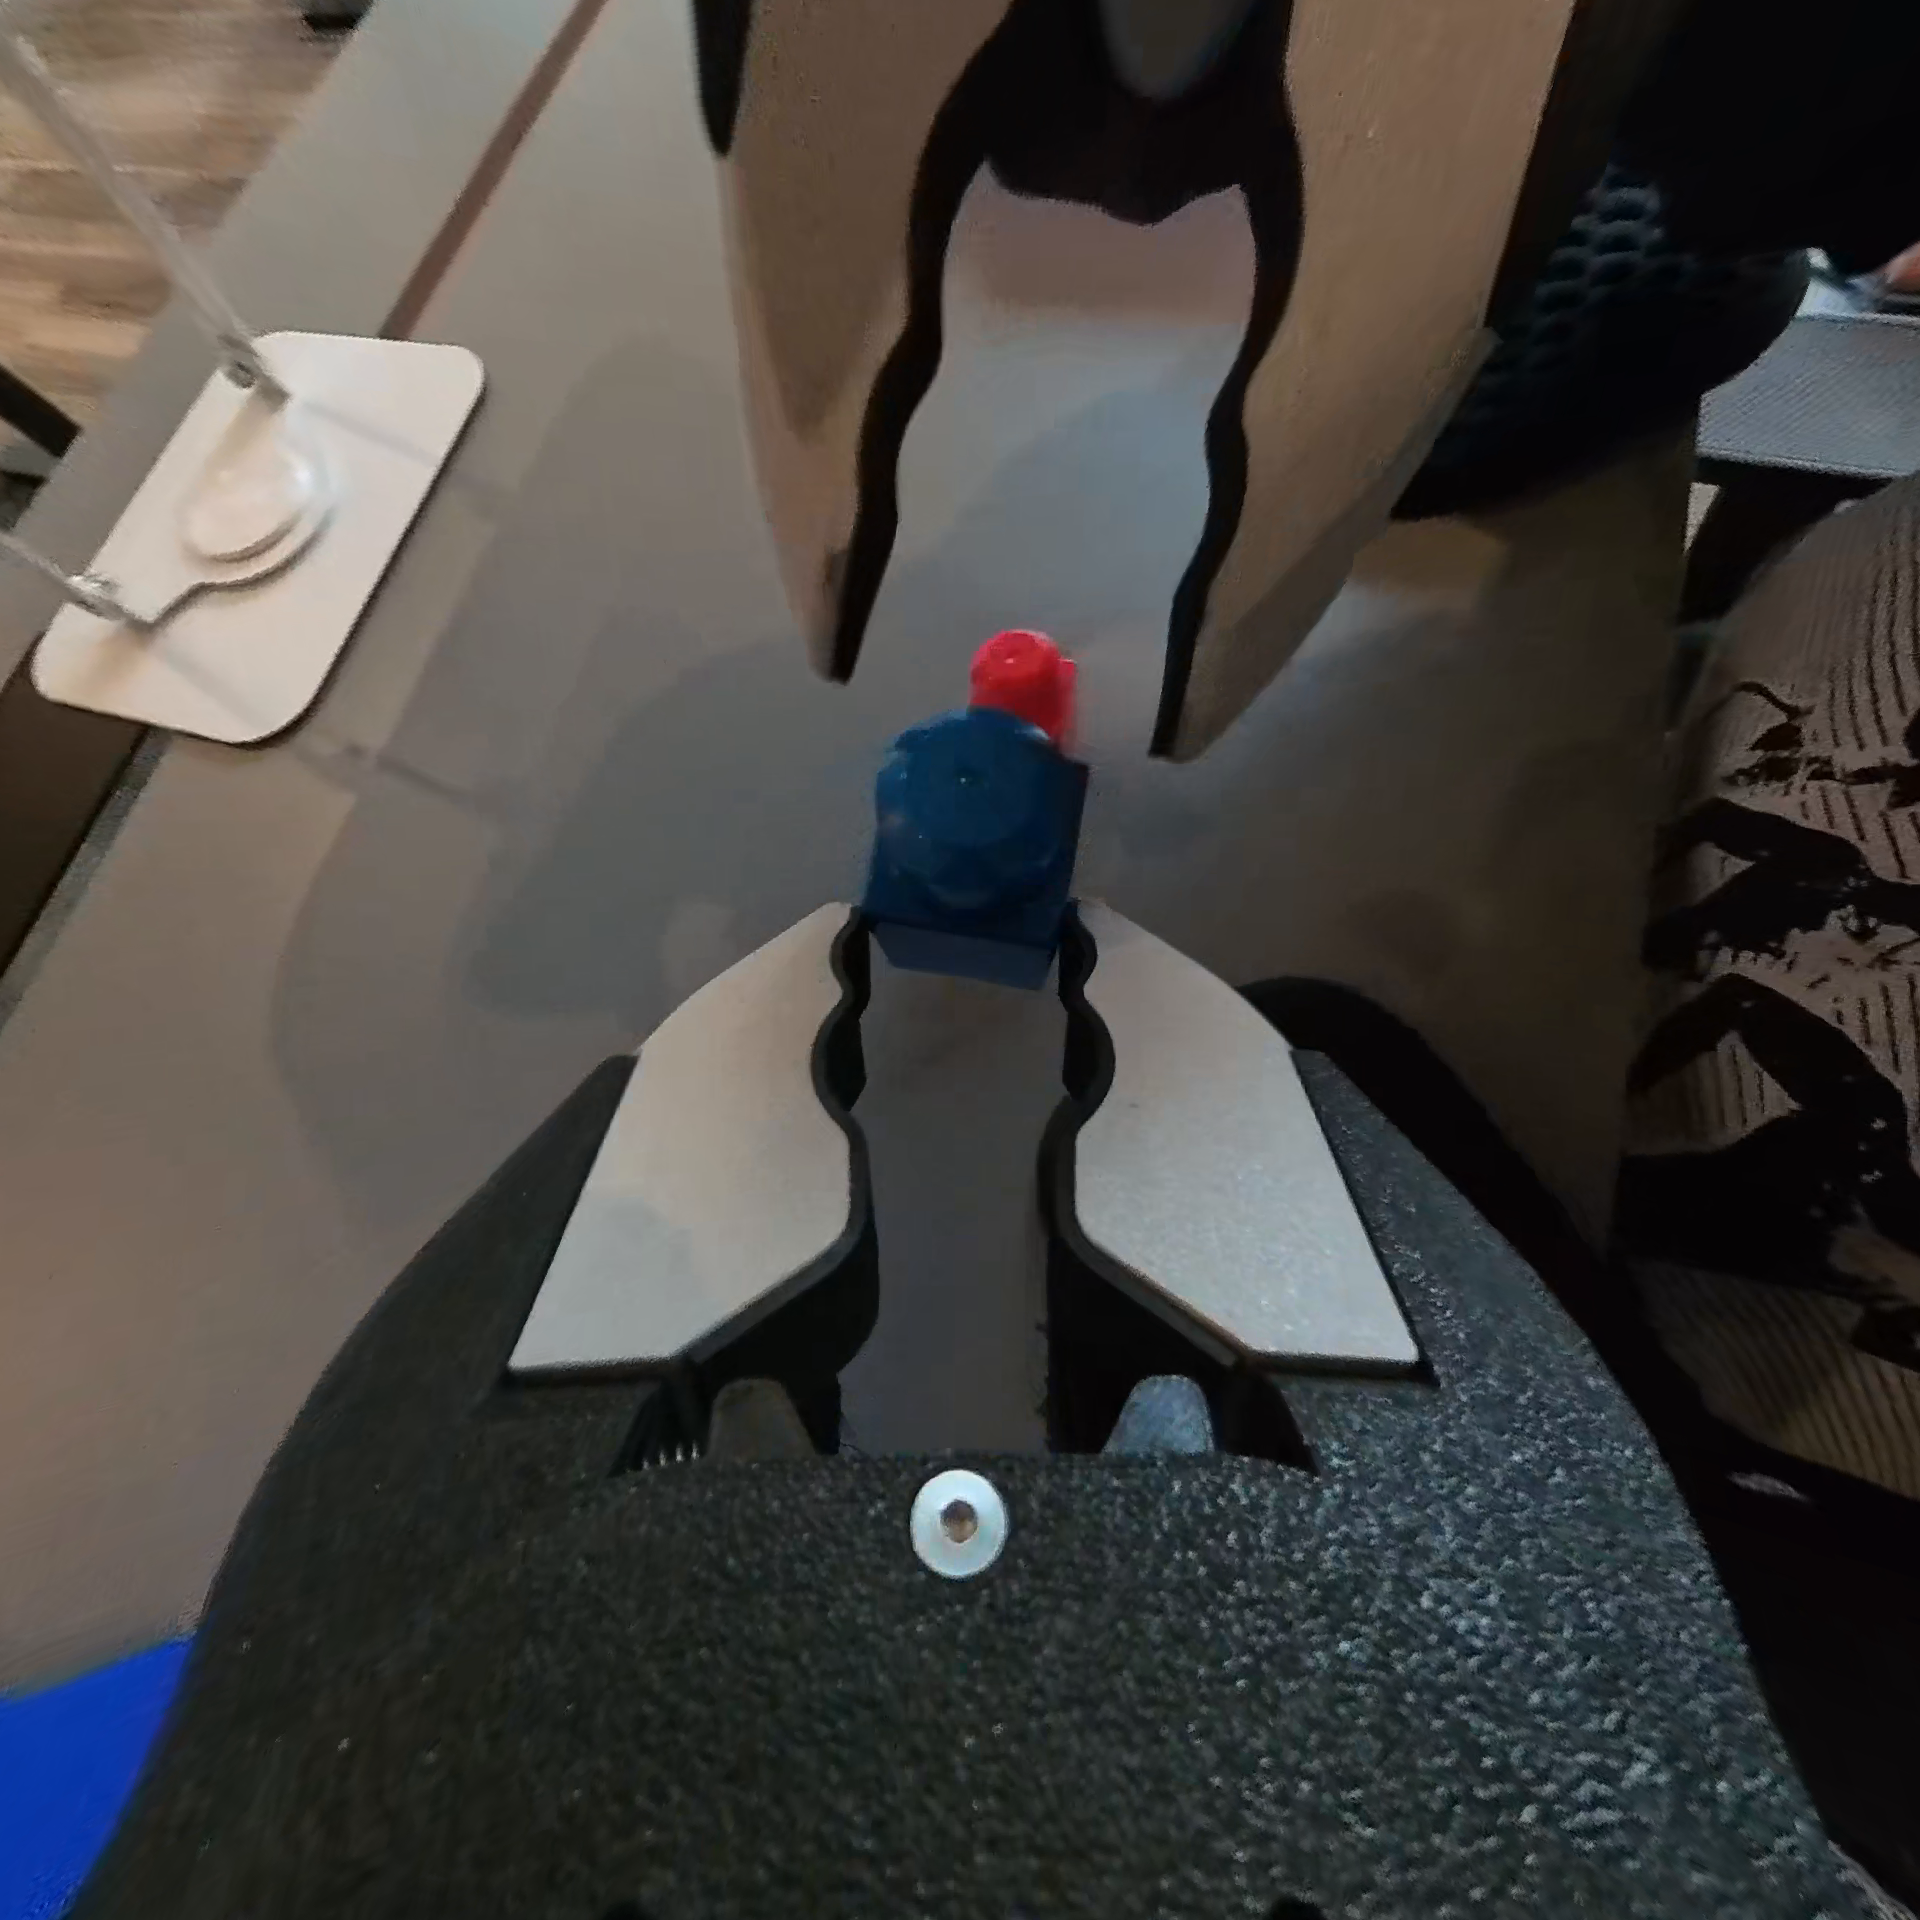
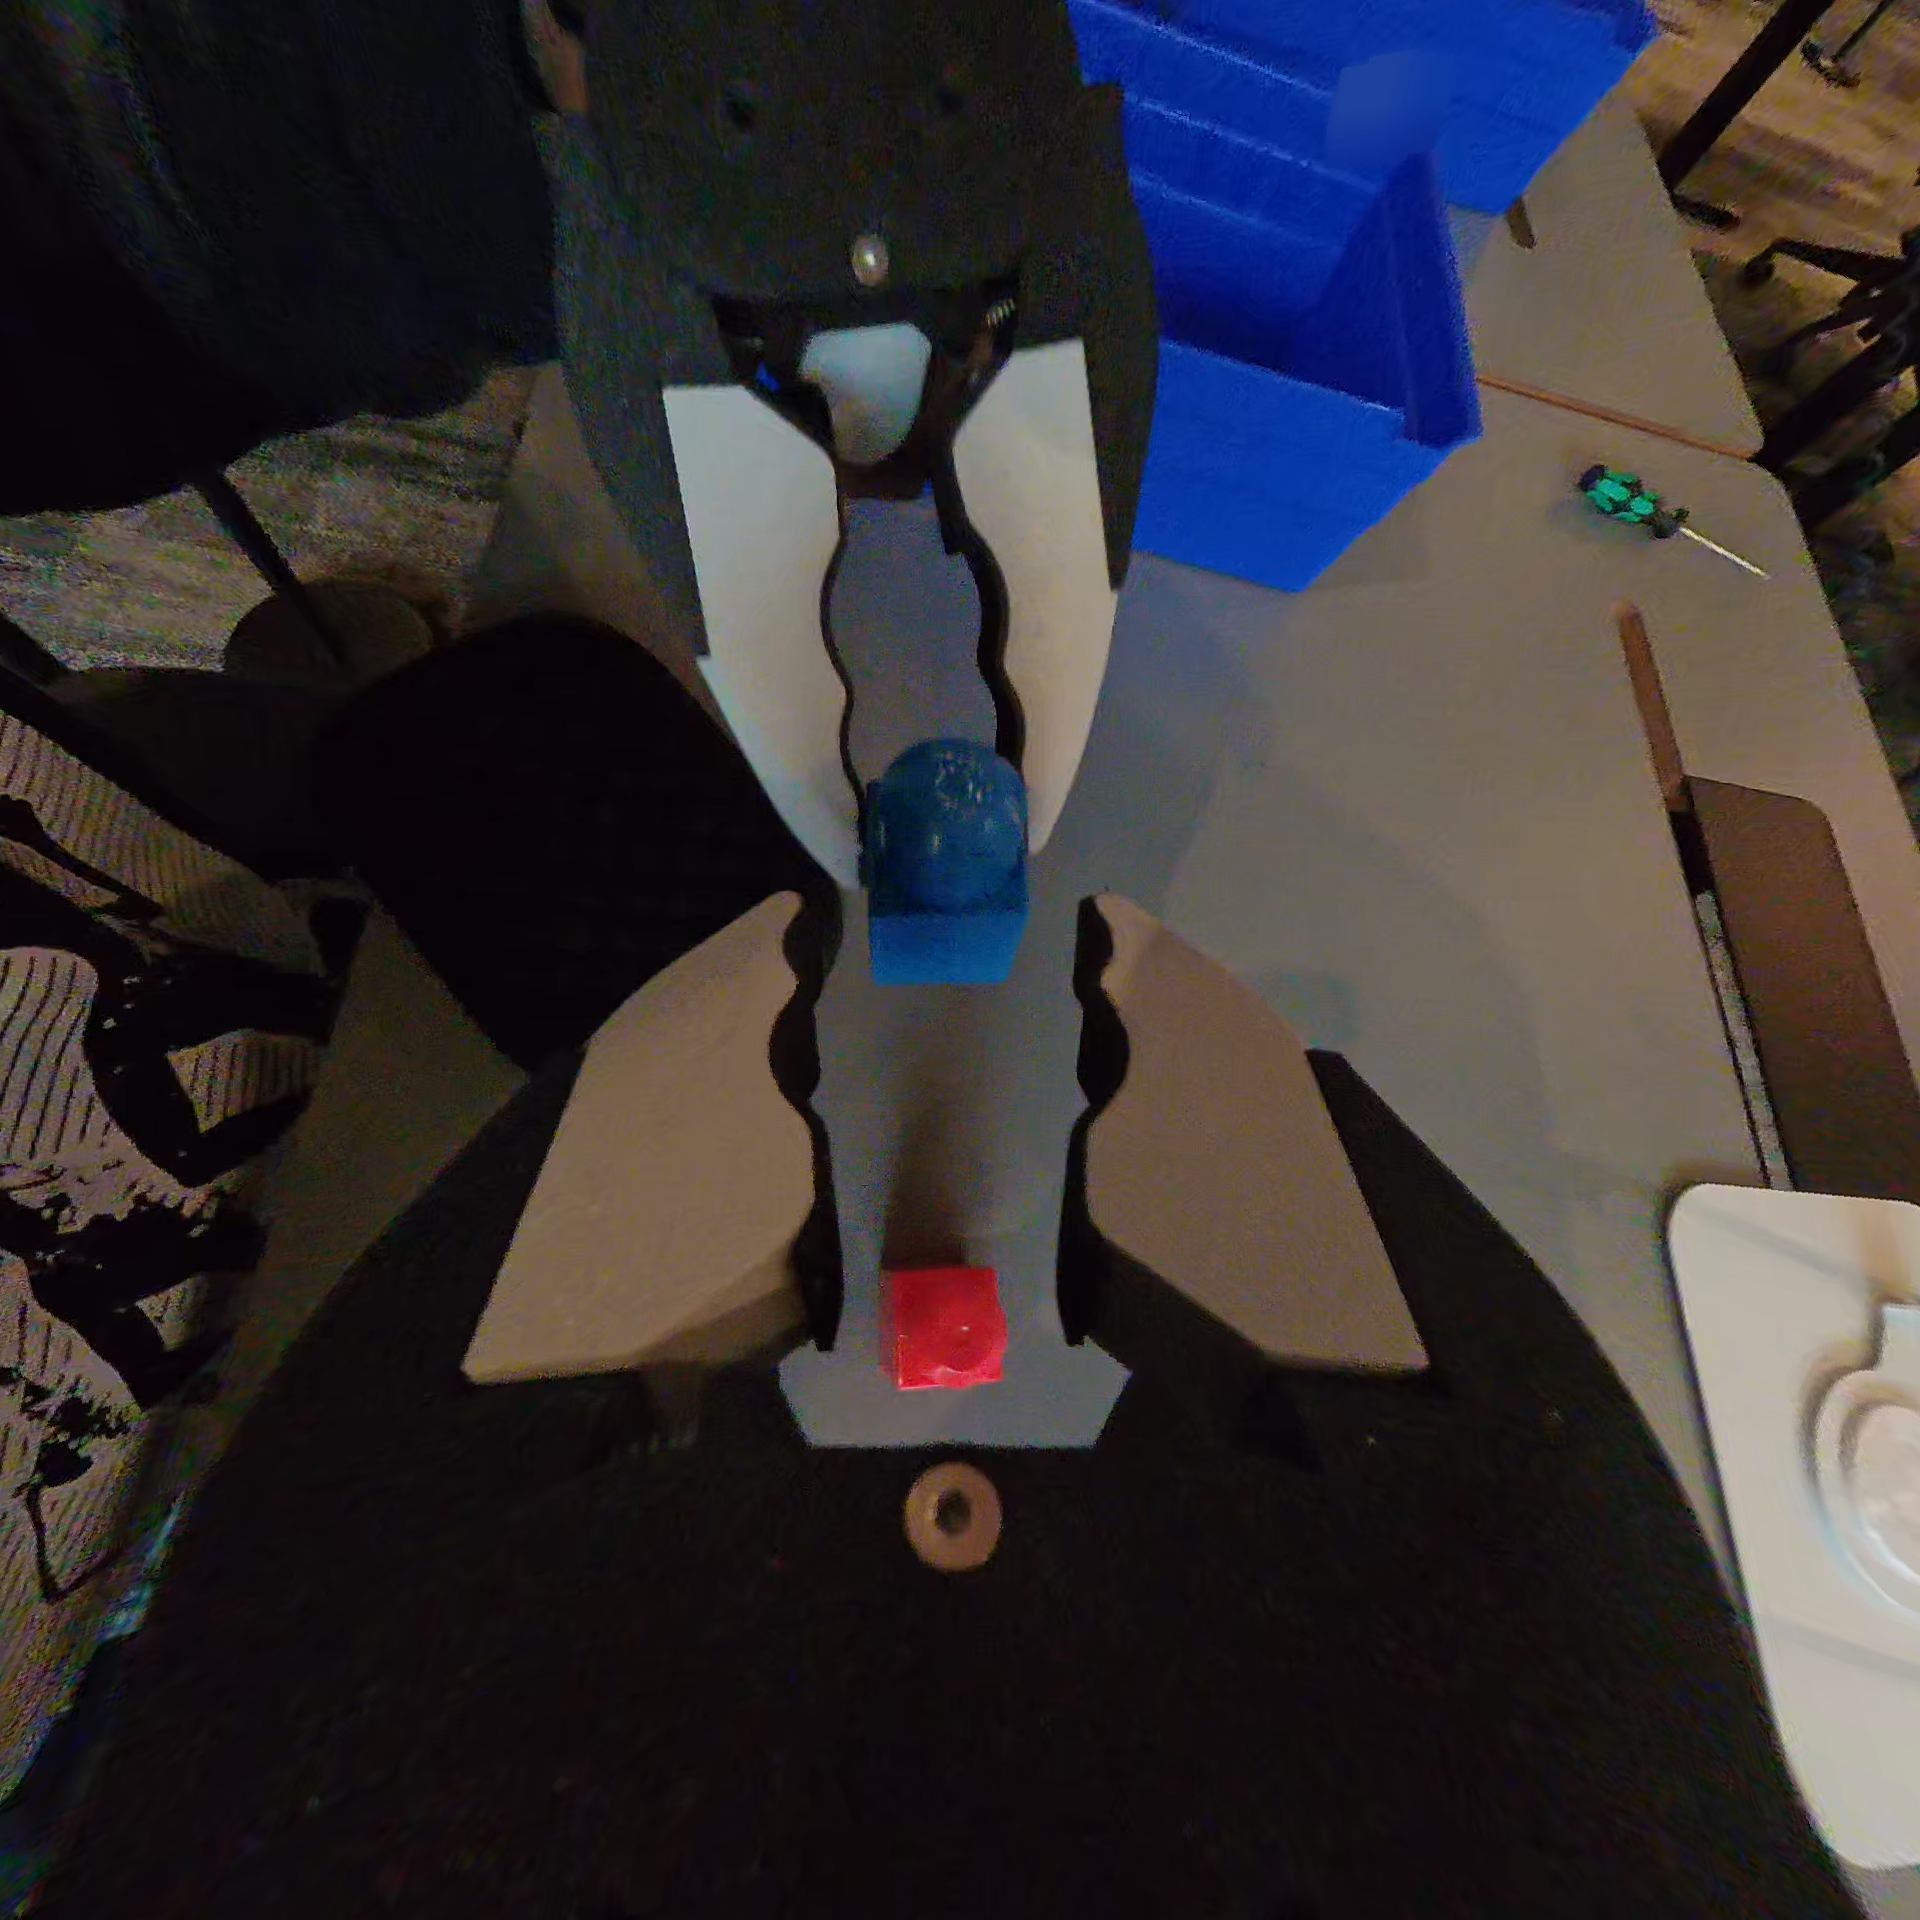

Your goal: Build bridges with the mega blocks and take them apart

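Note:
My left gripper (image 1: 966, 935) is shut on a dark blue single-stud block (image 1: 971, 842), which it holds by the base between its fingertips. A small red block (image 1: 1018, 691) stands on the grey table (image 1: 520, 935) just beyond it. My right gripper (image 1: 1003, 707) comes in from the opposite side, open, with its fingertips either side of the red block. In the right wrist view the right gripper (image 2: 945, 914) is open and empty. There the red block (image 2: 940, 1325) lies on the table between its fingers. The blue block (image 2: 940, 894) sits at its fingertips, held by the left gripper (image 2: 945, 842).
A blue plastic bin (image 2: 1299, 343) stands behind the left gripper. A green-handled screwdriver (image 2: 1631, 509) lies at the far right. A white stand base (image 1: 260, 540) sits near the table edge and also shows in the right wrist view (image 2: 1818, 1507). A black chair (image 2: 540, 831) and patterned carpet lie beyond the edge. My two grippers' fingertips are within a few centimetres of each other.

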